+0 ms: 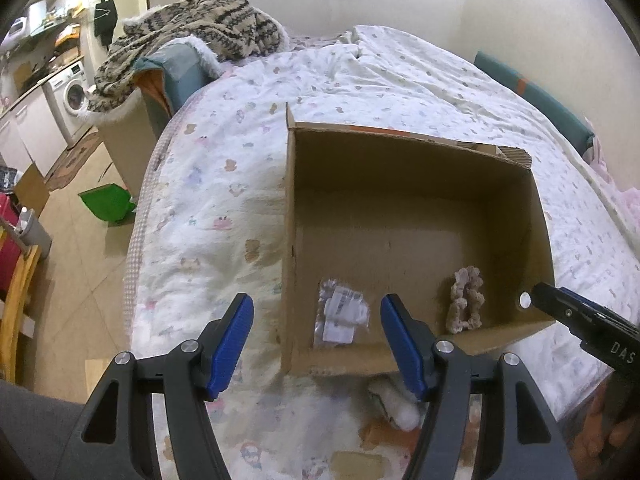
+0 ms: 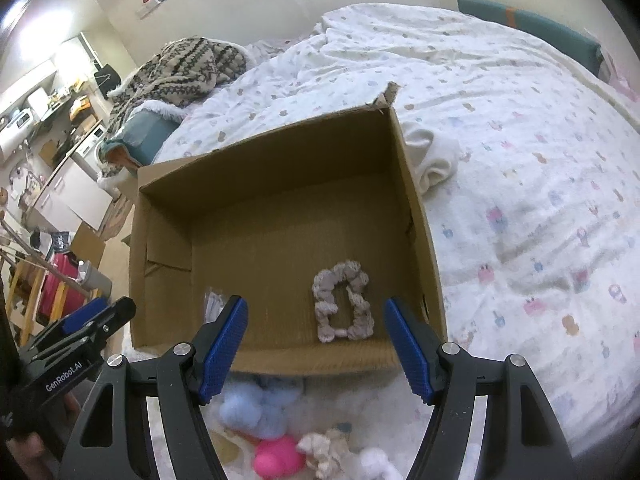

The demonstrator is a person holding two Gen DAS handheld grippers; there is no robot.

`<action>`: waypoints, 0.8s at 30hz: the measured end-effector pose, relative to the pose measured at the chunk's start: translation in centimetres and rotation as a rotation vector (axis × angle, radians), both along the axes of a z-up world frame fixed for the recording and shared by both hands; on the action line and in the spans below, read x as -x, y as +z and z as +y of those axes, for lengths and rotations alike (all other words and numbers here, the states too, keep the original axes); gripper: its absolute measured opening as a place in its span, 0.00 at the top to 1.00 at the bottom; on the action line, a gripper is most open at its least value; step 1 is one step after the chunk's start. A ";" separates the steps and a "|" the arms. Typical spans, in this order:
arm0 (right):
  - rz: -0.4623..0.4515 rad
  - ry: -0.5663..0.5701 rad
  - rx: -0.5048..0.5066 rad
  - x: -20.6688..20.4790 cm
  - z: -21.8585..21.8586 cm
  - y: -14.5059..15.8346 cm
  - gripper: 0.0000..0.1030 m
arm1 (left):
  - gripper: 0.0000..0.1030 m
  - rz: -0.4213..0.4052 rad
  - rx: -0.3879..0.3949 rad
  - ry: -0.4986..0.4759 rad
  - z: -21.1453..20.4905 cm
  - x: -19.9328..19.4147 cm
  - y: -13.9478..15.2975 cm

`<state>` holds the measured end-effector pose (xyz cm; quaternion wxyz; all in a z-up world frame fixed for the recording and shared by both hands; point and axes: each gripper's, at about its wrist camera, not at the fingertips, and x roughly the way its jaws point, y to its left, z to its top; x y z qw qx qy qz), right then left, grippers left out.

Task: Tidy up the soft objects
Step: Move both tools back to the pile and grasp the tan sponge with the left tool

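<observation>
I see my left tongs point(image 1: 316, 344) and right tongs point(image 2: 316, 346) both spread apart, gripping nothing. Ahead of them, inside the cardboard box point(image 2: 424, 240), lie a scrunchie point(image 2: 344, 306) and a plastic packet point(image 1: 340, 316). Soft toys point(image 2: 280, 452) sit beneath my right tongs.

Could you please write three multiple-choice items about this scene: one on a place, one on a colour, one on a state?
1. Where does the scrunchie lie?
A. in the cardboard box
B. on the floor
C. on the chair

2. What colour is the round soft toy in front of the box?
A. green
B. pink
C. black

3. How is the right gripper?
A. shut on the scrunchie
B. shut on a toy
C. open, holding nothing

Answers: 1 A, it rests on the box bottom; 2 B, bright pink; 3 C, its fingers stand apart with nothing between.
</observation>
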<state>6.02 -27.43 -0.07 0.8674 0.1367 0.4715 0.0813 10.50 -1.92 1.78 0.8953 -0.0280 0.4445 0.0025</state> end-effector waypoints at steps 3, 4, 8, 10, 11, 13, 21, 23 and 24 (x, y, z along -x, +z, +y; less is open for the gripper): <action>0.005 -0.004 0.001 0.9 -0.2 0.0 0.27 | 0.39 0.014 0.010 0.011 0.5 0.7 -0.1; 0.006 -0.007 0.004 1.2 -0.3 0.0 0.27 | 0.39 0.021 0.016 0.016 0.7 0.9 -0.2; 0.014 -0.024 0.000 2.4 -0.7 -0.1 0.27 | 0.39 0.035 0.020 0.036 1.1 1.9 -0.6; 0.018 -0.027 -0.003 2.8 -0.7 -0.2 0.27 | 0.39 0.044 0.025 0.037 1.0 2.3 -0.8; 0.020 -0.026 -0.003 3.0 -0.7 -0.2 0.27 | 0.39 0.044 0.024 0.034 1.0 2.6 -0.8; 0.023 -0.022 0.000 3.4 -0.5 -0.2 0.27 | 0.39 0.041 0.019 0.033 0.9 2.9 -0.7; 0.048 -0.016 0.000 4.6 0.0 -0.7 0.27 | 0.39 0.090 0.067 0.051 1.5 3.8 -1.6; 0.067 -0.023 -0.020 4.9 -0.3 -1.1 0.27 | 0.39 0.115 0.081 0.067 1.8 3.8 -2.1; 0.078 -0.028 -0.030 5.0 -0.4 -1.4 0.27 | 0.39 0.127 0.086 0.074 2.0 3.9 -2.4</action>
